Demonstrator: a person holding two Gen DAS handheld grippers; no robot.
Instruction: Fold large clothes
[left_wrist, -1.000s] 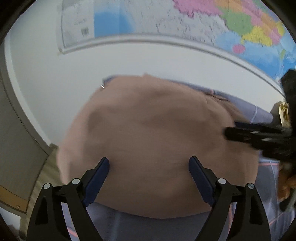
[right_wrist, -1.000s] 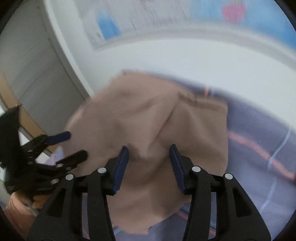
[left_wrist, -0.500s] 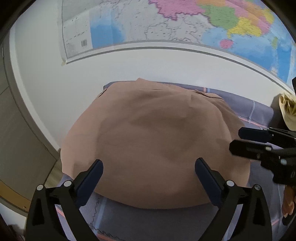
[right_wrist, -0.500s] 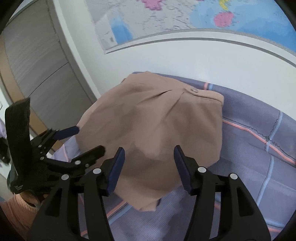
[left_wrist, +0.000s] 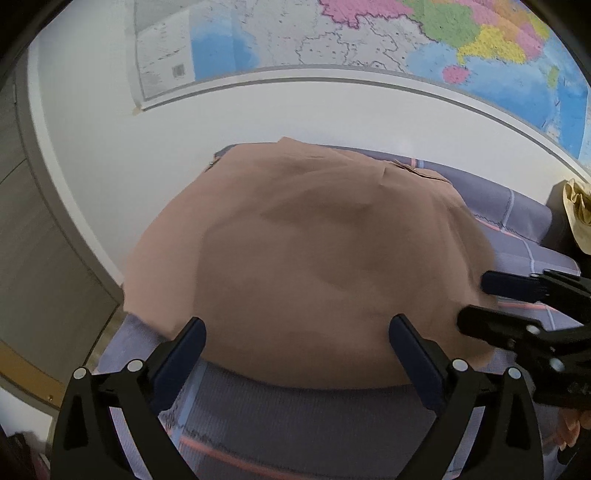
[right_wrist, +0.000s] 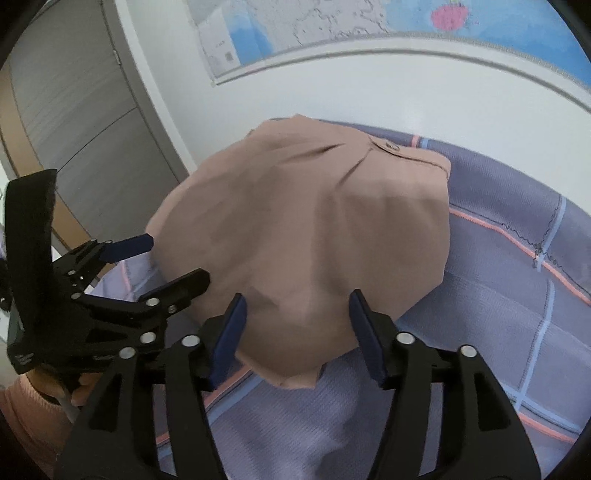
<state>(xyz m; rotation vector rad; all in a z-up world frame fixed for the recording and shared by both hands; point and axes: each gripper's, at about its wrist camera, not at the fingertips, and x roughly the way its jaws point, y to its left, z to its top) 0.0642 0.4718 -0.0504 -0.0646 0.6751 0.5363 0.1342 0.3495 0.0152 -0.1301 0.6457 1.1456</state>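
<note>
A tan folded garment (left_wrist: 332, 258) lies on a purple checked bedspread (left_wrist: 295, 424), its far edge near the wall. My left gripper (left_wrist: 297, 328) hovers over its near edge, jaws wide open, nothing pinched. The right gripper (left_wrist: 476, 299) shows at the right edge of that view. In the right wrist view the same garment (right_wrist: 314, 229) has a button tab at its far side. My right gripper (right_wrist: 297, 301) is over the near corner; its jaws are opening and the pads do not press the cloth. The left gripper (right_wrist: 173, 258) sits open at the garment's left edge.
A white wall with a coloured map (left_wrist: 406, 44) rises behind the bed. Grey cabinet panels (right_wrist: 74, 129) stand to the left. A yellowish crumpled thing (left_wrist: 578, 218) sits at the far right. A hand in a peach sleeve (right_wrist: 22, 413) holds the left gripper.
Both grippers have drawn back toward the garment's near edge and their jaws have widened. The cloth, bulged and blurred before, now lies settled on the bedspread.
</note>
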